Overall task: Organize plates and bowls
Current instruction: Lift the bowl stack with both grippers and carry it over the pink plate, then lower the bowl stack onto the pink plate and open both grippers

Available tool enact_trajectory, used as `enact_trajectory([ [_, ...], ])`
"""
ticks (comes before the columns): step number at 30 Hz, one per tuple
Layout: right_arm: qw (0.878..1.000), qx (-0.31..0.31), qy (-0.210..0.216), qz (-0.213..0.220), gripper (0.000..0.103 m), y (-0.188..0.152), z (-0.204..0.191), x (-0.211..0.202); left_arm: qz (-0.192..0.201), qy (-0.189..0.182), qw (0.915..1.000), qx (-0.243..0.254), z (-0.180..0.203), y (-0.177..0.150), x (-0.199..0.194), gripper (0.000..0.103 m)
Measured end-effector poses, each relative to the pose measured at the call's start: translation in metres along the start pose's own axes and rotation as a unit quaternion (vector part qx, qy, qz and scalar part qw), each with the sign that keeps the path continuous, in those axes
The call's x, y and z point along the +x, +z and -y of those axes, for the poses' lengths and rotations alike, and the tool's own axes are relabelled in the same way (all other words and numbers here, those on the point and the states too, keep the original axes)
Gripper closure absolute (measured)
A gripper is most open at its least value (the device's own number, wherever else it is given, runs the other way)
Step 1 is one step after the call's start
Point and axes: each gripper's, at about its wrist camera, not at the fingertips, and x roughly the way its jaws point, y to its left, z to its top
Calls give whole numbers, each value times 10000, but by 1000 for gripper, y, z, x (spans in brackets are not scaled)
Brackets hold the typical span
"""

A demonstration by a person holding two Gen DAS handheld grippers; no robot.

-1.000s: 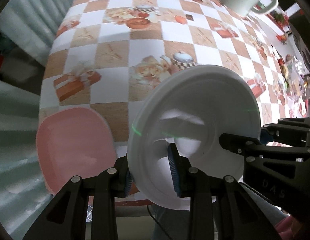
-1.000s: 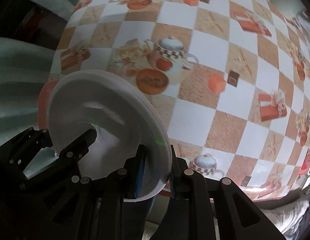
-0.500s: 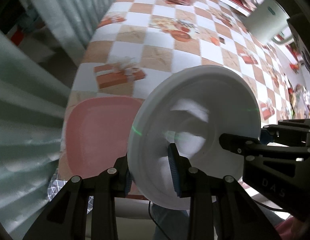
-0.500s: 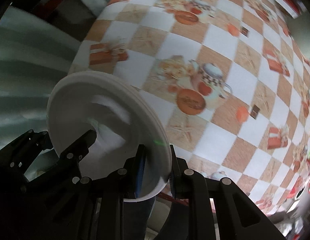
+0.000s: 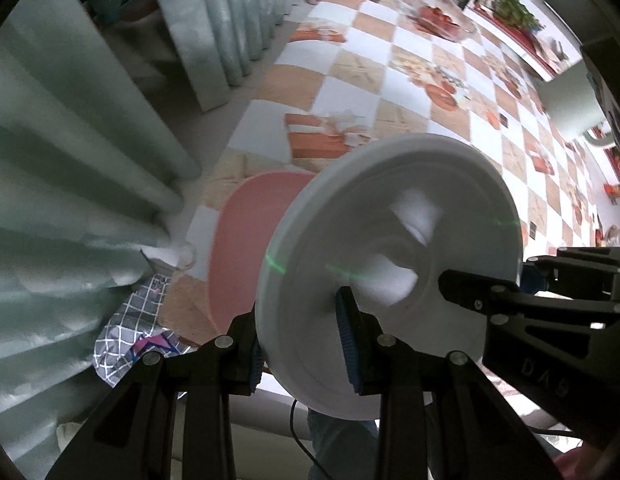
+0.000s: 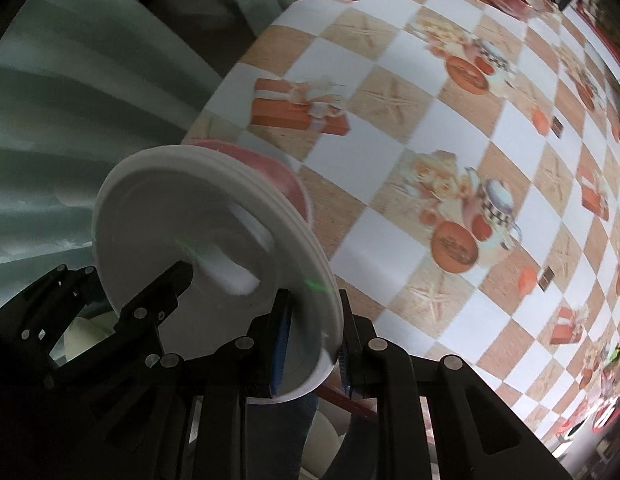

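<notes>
White plate (image 5: 389, 240) between both claws

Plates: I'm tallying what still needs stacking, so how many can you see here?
2. A white round plate is held in the air, gripped at opposite rims by both claws. A pink plate lies on the checkered tablecloth near the table's corner, partly hidden behind it. Others may be hidden.

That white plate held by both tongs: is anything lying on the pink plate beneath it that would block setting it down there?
Nothing visible. The white plate hangs above the pink plate, whose showing surface is bare; part of it is hidden behind the white one.
</notes>
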Motion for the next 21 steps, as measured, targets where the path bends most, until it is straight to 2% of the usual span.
enact_trajectory([
  [14,9997,-136,43,-178,81,20,-22,23,-257,55,9990,-359,-31,8,18,68],
  [21,9994,-95,25,-331,81,24,-25,37,-395,114,9987,-310,-37,12,31,68],
])
